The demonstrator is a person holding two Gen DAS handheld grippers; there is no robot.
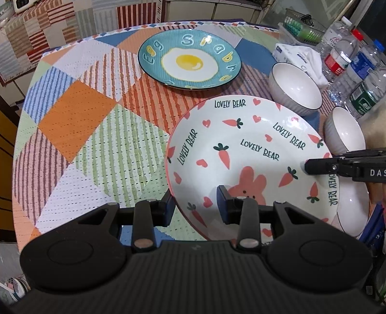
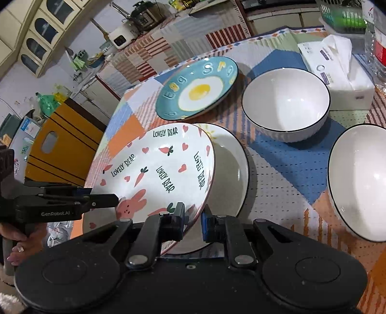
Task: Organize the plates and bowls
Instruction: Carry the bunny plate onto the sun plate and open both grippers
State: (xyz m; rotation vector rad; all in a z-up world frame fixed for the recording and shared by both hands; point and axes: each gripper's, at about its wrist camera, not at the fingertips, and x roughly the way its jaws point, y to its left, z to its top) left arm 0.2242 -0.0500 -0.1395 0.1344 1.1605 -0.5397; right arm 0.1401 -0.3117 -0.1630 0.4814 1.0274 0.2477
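both grippers angled down, left gripper [image 1: 195, 207] and right gripper [image 2: 193, 223] each clamped on the tilted lovely bear plate [image 1: 251, 154] rim, white plate [image 2: 231, 166] beneath seen only from right wrist

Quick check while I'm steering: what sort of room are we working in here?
Most likely a home kitchen or dining corner. A round table under a patchwork cloth holds plates and bowls, a pressure cooker sits on the counter behind, and cream cabinets with arched glass doors hang on the wall.
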